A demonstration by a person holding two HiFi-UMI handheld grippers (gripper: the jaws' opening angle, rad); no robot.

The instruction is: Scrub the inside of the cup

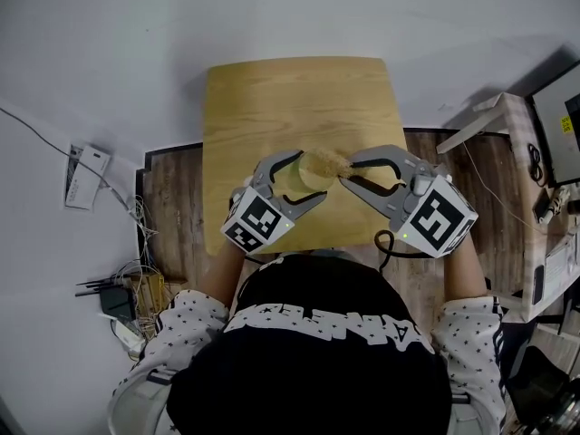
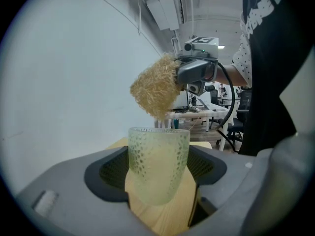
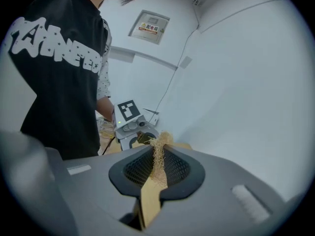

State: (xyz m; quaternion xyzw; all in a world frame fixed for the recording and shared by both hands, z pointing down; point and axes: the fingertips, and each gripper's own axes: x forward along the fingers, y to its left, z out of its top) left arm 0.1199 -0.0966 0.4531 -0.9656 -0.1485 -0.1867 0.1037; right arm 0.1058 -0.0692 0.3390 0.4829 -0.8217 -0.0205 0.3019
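Note:
A pale green, dimpled glass cup [image 2: 158, 166] stands upright between the jaws of my left gripper [image 2: 158, 178], which is shut on its sides and holds it above the wooden table [image 1: 272, 98]. A tan fibrous scrubber [image 2: 155, 90] hangs just above the cup's rim, outside the cup. My right gripper [image 2: 189, 75] is shut on the scrubber's near end [image 3: 158, 154]. In the head view the cup [image 1: 292, 178] sits in the left gripper [image 1: 304, 179], and the scrubber [image 1: 326, 163] reaches over its mouth from the right gripper [image 1: 347, 174].
The small table stands against a white wall. A white box [image 1: 88, 178] and a tangle of cables with a power strip [image 1: 122, 302] lie on the floor at the left. A desk with equipment [image 1: 544, 152] is at the right.

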